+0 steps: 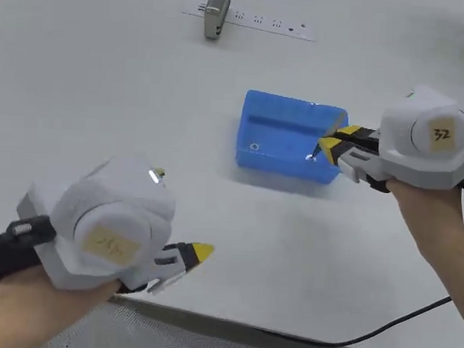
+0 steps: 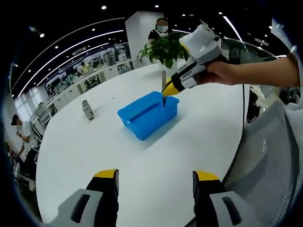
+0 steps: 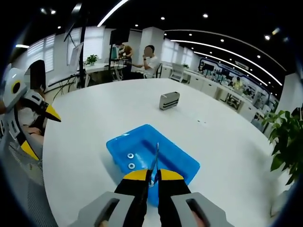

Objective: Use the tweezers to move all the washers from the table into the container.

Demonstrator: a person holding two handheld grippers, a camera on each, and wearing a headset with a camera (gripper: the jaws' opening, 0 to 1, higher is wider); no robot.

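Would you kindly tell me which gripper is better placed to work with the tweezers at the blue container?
Likely the right gripper: its jaws are shut on the tweezers, whose tips hang over the blue container. The left gripper is open, holds nothing and sits short of it.

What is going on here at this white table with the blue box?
A person works with two handheld grippers. The right gripper is shut on thin metal tweezers, whose tips point down into the blue plastic container on the white table. Two small metal washers lie inside it. Whether the tweezers carry another washer is too small to tell. The left gripper is open and empty, over the table near its edge.
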